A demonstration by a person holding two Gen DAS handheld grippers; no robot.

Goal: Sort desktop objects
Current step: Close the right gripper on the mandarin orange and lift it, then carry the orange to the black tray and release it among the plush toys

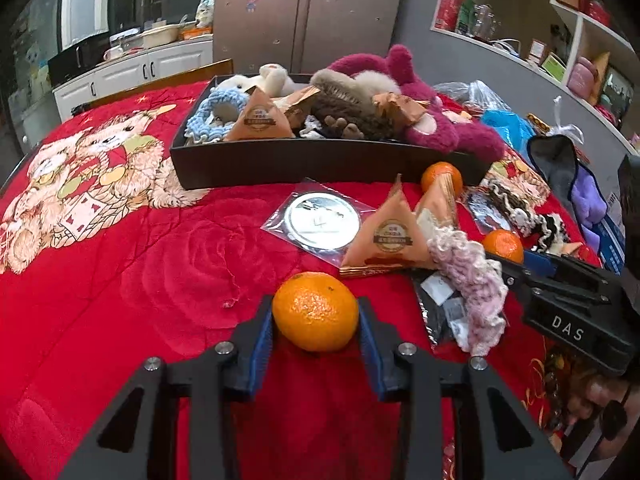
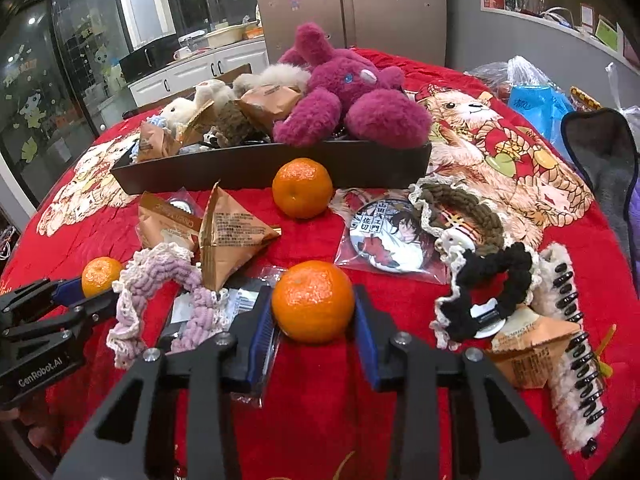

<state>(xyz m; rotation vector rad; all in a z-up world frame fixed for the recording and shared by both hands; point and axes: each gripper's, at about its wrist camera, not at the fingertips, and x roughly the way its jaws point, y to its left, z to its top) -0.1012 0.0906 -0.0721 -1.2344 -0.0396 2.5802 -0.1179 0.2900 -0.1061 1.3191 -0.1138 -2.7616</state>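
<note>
My left gripper is shut on a mandarin resting on the red blanket; the pads touch both its sides. My right gripper is shut on a second mandarin. Each gripper shows in the other view, the right one and the left one, each with its mandarin. A third mandarin lies free before the black tray, which holds plush toys and orange triangular packets. A pink crocheted scrunchie lies between the grippers.
Triangular packets, a bagged round badge, an anime badge, brown and black scrunchies and a fuzzy hair claw lie around. Plastic bags and cloths crowd the right edge. Bare blanket lies left.
</note>
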